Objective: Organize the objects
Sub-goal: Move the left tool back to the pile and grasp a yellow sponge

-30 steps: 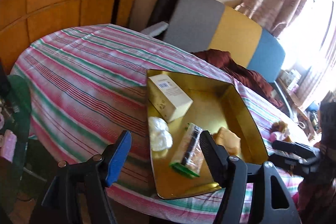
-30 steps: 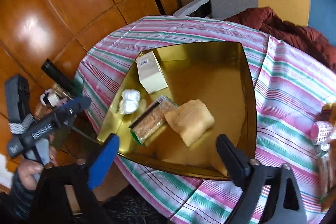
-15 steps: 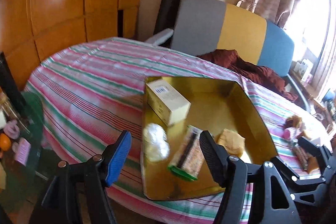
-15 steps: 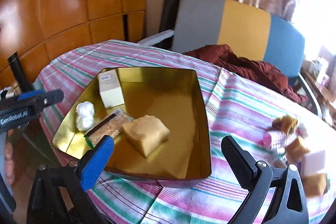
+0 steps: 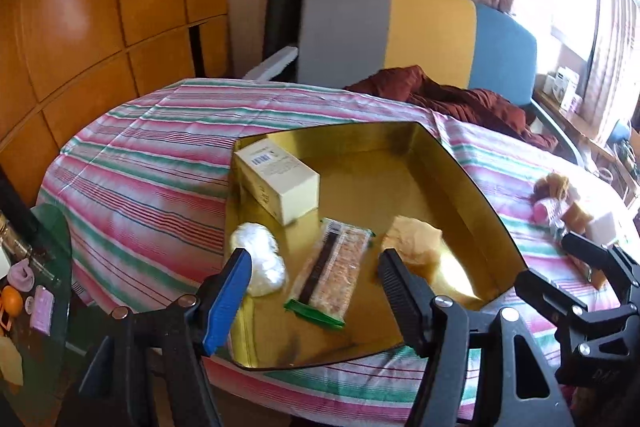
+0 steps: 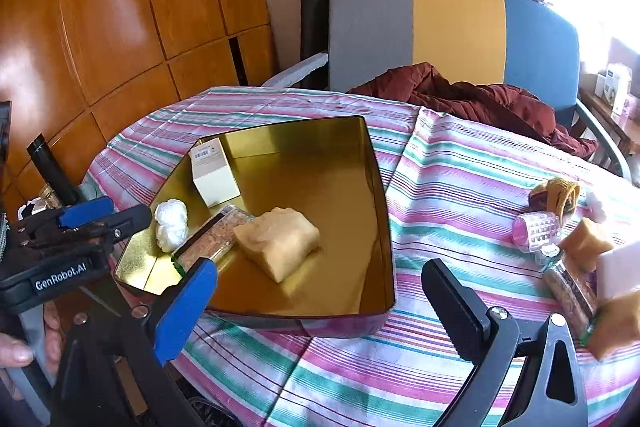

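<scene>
A gold tin tray point(image 6: 376, 171) point(image 5: 472, 187) sits on the striped tablecloth. It holds a cream box point(image 6: 214, 169) point(image 5: 276, 175), a white cotton ball point(image 6: 171, 223) point(image 5: 260, 263), a snack bar packet point(image 6: 214, 239) point(image 5: 332, 271) and a tan sponge point(image 6: 278, 239) point(image 5: 414, 245). To the right of the tray lie a pink roller point(image 6: 538, 229), a brown and yellow cloth point(image 6: 556, 195), a tan sponge point(image 6: 586, 241), a white block point(image 6: 618, 269) and another snack bar point(image 6: 570, 293). My left gripper point(image 5: 314, 287) is open and empty at the tray's near edge. My right gripper point(image 6: 320, 301) is open and empty in front of the tray.
A grey, yellow and blue chair point(image 6: 452, 31) with a dark red garment point(image 6: 480, 99) stands behind the table. Wooden panels point(image 6: 120, 7) line the left wall. A low glass table with small items point(image 5: 28, 291) is at the far left.
Both grippers have drawn back and levelled, so more of the table and chair shows. The right gripper swung right and the loose items right of the tray came into its view.
</scene>
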`<action>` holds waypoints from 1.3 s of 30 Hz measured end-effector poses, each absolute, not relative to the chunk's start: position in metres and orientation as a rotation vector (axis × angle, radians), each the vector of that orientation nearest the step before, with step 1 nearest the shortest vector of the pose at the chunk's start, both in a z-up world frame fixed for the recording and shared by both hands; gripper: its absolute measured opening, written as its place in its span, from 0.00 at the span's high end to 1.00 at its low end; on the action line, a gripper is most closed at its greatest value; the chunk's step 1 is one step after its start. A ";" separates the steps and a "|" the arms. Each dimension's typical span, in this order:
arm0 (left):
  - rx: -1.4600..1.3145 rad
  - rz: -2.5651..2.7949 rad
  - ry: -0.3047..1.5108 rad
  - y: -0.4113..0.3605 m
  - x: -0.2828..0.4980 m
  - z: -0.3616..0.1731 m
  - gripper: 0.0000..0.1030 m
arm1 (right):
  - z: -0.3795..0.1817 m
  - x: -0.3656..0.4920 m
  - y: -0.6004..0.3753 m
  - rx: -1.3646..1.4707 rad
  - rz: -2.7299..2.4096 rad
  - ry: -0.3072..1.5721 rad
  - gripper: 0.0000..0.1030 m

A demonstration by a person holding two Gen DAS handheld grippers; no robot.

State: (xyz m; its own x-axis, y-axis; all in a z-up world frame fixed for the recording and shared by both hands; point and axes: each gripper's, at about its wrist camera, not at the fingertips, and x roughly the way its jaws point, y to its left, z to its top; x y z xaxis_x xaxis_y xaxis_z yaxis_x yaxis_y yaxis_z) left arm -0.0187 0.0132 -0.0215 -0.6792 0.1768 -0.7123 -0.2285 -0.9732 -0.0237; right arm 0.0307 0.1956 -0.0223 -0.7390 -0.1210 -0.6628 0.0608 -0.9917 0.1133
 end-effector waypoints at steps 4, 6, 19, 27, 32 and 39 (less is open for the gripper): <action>-1.125 2.652 0.141 0.027 -0.014 -0.022 0.33 | -0.023 0.033 0.208 1.102 -2.853 -0.162 0.00; -1.120 2.639 0.164 0.034 -0.013 -0.022 0.30 | -0.024 0.035 0.215 1.109 -2.864 -0.173 0.00; -1.161 2.444 0.192 0.080 -0.009 -0.031 0.30 | -0.034 0.061 0.310 1.227 -3.009 -0.404 0.00; -1.211 2.254 0.121 0.105 -0.012 -0.036 0.30 | -0.014 0.099 0.405 1.249 -3.208 -0.565 0.00; -1.165 2.127 0.185 0.140 -0.004 -0.033 0.30 | 0.005 0.130 0.471 1.229 -3.347 -0.750 0.00; -1.159 1.967 0.228 0.196 -0.002 -0.038 0.30 | 0.000 0.163 0.535 1.178 -3.325 -1.132 0.00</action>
